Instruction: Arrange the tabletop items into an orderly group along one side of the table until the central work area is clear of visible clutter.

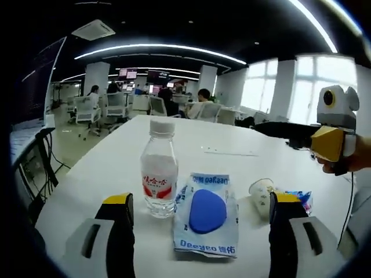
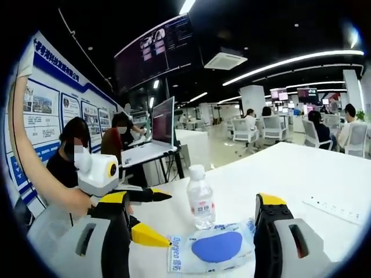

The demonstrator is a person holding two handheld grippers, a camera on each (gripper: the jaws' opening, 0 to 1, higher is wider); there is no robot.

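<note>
A clear water bottle with a red label and white cap stands upright on the white table. Beside it lies a flat wipes pack with a blue oval lid. Right of the pack, a small paper cup lies on its side next to a blue-and-white packet. My left gripper is open just in front of the bottle and pack, holding nothing. My right gripper is open too, facing the same bottle and pack from another side. The left gripper enters that view with yellow tips apart.
The right gripper, held by a hand, hovers over the table's right edge. A white power strip lies on the table. A laptop on a stand, office chairs and seated people surround the table.
</note>
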